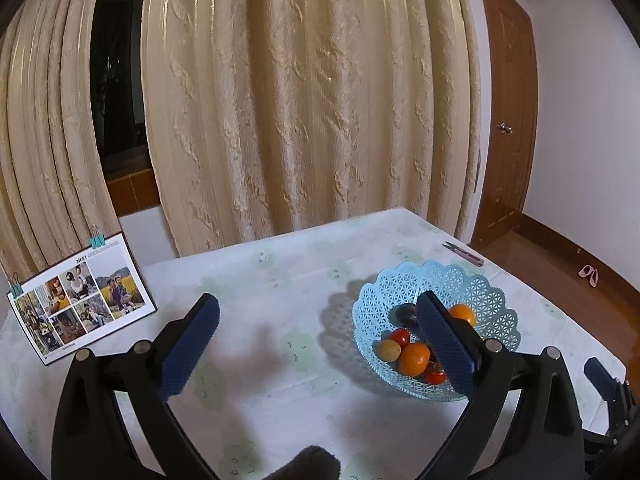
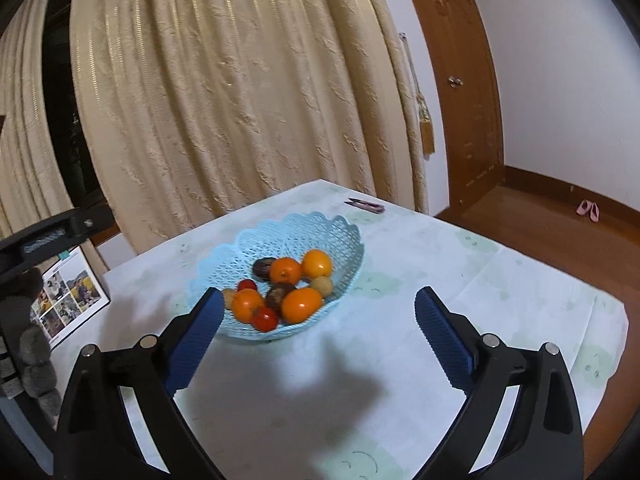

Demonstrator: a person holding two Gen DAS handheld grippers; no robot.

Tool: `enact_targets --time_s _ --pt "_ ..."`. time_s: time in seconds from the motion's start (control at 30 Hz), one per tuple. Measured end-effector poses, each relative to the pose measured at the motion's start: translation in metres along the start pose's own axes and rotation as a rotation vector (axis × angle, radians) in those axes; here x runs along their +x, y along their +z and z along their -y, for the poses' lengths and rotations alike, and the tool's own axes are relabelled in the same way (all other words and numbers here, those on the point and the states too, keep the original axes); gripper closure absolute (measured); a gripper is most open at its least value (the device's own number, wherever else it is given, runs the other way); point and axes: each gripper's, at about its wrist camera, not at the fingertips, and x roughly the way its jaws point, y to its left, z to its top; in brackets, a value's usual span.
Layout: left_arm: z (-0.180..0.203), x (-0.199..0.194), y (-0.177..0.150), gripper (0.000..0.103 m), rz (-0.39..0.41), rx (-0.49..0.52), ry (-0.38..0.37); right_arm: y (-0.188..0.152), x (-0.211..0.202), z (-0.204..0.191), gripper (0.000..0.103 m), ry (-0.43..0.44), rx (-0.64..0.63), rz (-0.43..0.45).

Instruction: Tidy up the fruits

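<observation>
A pale blue lattice basket (image 2: 344,236) stands on the table and holds several fruits: oranges (image 2: 301,304), small red tomatoes (image 2: 265,319), dark plums (image 2: 262,268) and a yellowish fruit (image 2: 322,285). My right gripper (image 2: 320,300) hovers in front of the basket, open, with nothing between its blue pads. In the left wrist view the basket (image 1: 492,292) lies to the right, an orange (image 1: 414,358) in it. My left gripper (image 1: 320,304) is open and empty above the cloth; its right finger (image 1: 446,344) hides part of the basket.
A white tablecloth (image 1: 280,280) with faint green prints covers the table. A photo board with clips (image 1: 80,304) leans at the left. Small pink snips (image 2: 366,205) lie near the far edge. Cream curtains (image 1: 300,100) hang behind; a wooden door (image 2: 460,92) and floor are to the right.
</observation>
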Motion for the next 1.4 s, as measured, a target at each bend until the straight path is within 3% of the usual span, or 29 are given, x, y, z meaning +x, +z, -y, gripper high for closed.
enact_targets --time_s 0.37,1.4 --pt "0.008 -0.012 0.001 0.005 0.046 0.035 0.011 0.01 -0.014 -0.02 0.003 -0.013 -0.072 0.011" --pt "0.02 0.004 -0.009 0.005 0.019 0.098 0.057 0.011 0.003 -0.029 0.003 -0.096 -0.169 -0.037"
